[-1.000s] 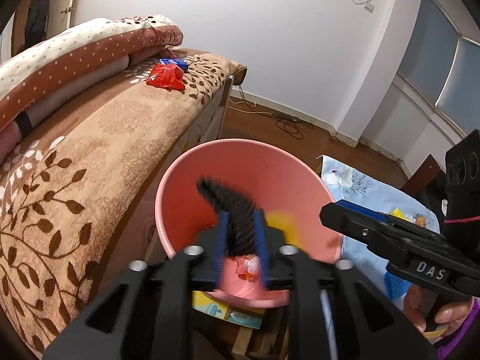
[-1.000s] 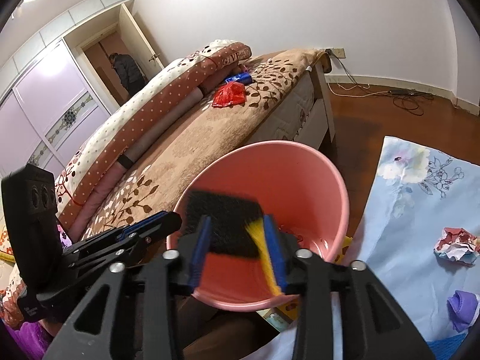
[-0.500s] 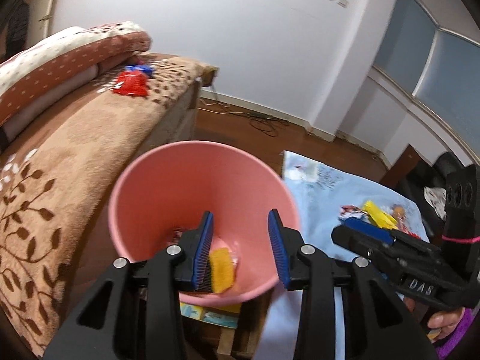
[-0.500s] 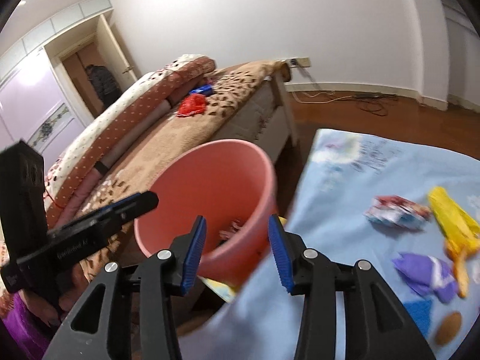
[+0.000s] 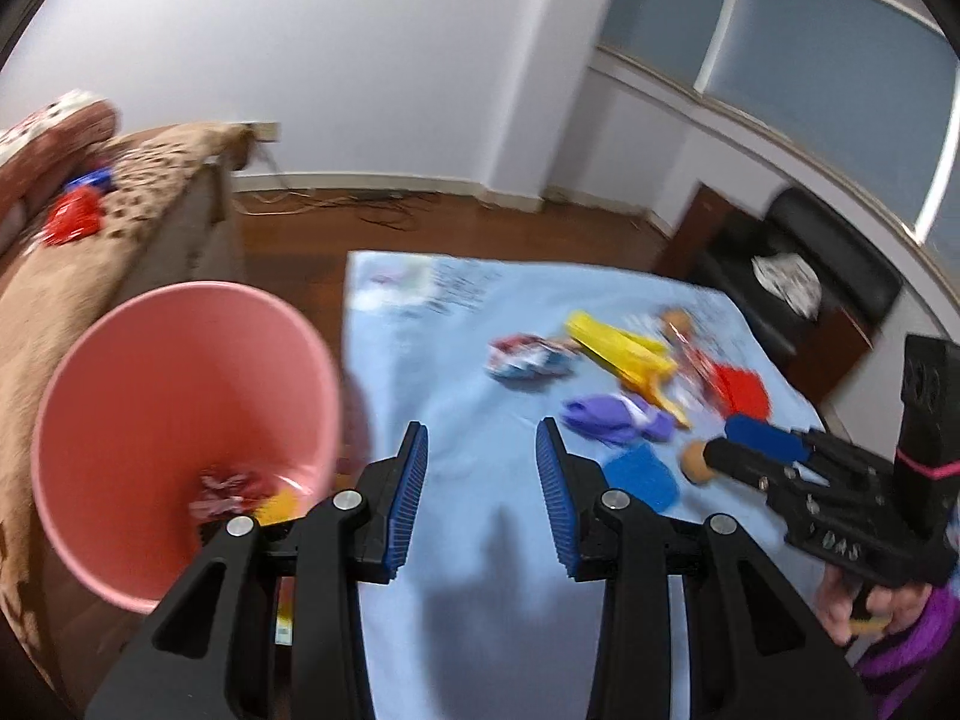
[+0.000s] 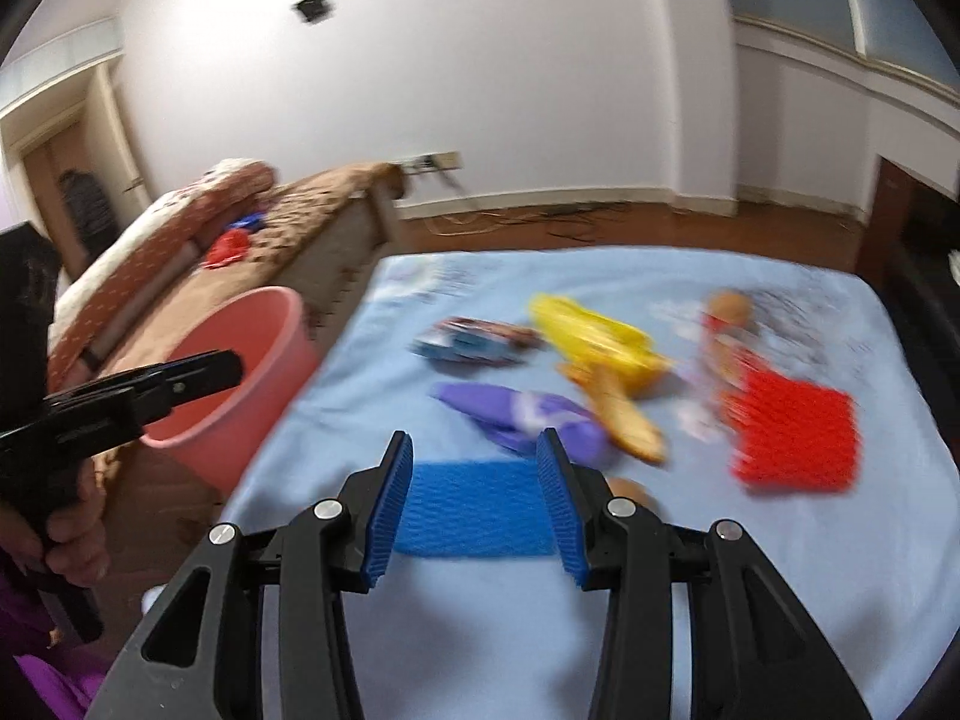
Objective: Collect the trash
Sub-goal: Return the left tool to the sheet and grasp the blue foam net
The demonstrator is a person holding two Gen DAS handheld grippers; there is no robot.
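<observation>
My left gripper (image 5: 480, 438) is open and empty, over the near edge of the light blue cloth (image 5: 456, 330), right of the pink bucket (image 5: 180, 372). Crumpled red-white and yellow trash (image 5: 240, 492) lies at the bucket's bottom. My right gripper (image 6: 474, 444) is open with nothing held, hovering above a blue foam net (image 6: 474, 510) on the cloth. Beyond it lie a purple wrapper (image 6: 516, 414), a yellow wrapper (image 6: 594, 336), a red foam net (image 6: 792, 438) and a red-blue packet (image 6: 474, 339). The picture is blurred by motion.
A bed with a brown patterned cover (image 5: 72, 276) stands left of the bucket, with a red packet (image 5: 75, 222) on it. A black chair (image 5: 798, 276) stands at the far right. Cables run over the wooden floor (image 5: 372, 210). A person stands in the doorway (image 6: 84, 204).
Both grippers held dark and yellow pieces over the bucket, let them drop in and opened. Both then swung right, to above the blue cloth with its litter.
</observation>
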